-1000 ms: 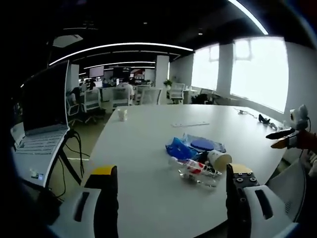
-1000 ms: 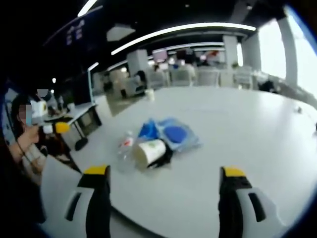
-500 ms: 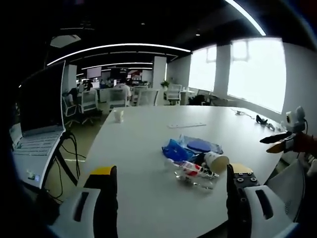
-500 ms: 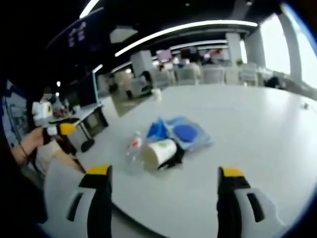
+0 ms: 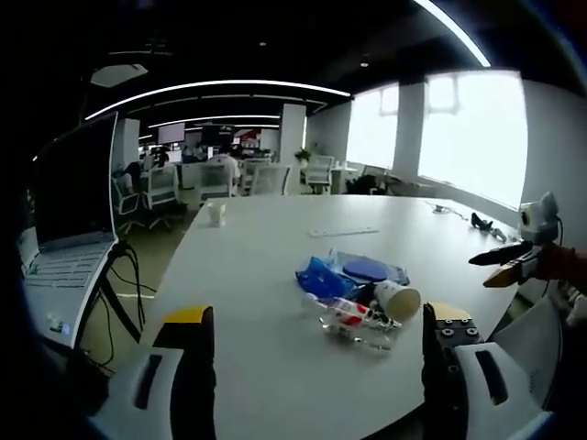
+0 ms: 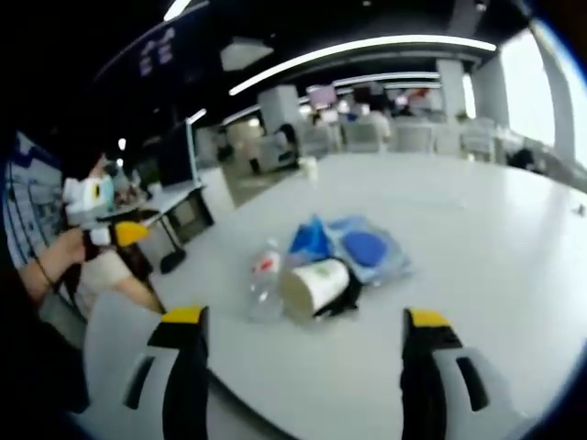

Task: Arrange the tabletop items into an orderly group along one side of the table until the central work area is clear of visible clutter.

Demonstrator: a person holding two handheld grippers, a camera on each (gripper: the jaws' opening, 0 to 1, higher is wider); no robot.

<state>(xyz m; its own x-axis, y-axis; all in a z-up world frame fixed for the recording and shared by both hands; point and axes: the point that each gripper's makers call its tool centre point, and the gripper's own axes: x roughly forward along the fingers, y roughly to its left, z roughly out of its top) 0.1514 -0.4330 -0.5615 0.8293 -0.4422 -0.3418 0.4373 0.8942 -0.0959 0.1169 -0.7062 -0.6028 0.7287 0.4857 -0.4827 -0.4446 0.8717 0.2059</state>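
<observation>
Near the table's front edge, in the left gripper view, the clutter lies in one loose heap: a clear plastic bottle (image 5: 356,323) on its side, a paper cup (image 5: 397,299) tipped over, and blue plastic bags (image 5: 347,272) just behind them. A small white cup (image 5: 216,213) stands well apart toward the far left edge of the white table (image 5: 266,266), and a flat strip (image 5: 344,231) lies further back. The left gripper (image 5: 312,353) hangs short of the heap with jaws spread wide and nothing between them. Compared with a second ago the heap sits slightly nearer, so the approach is slow and nothing is yet shifted. At the right edge, the right gripper (image 5: 500,264) points in toward the table.

From the other side, in the right gripper view, the right gripper (image 6: 303,344) is also wide apart and empty, and the heap has grown larger and closer to centre between its jaws. The paper cup's (image 6: 316,289) mouth faces the camera; it carries green print, too blurred to read. The bottle's (image 6: 266,280) red label is likewise unreadable. The left gripper (image 6: 110,234) shows at the left, held by a hand.
</observation>
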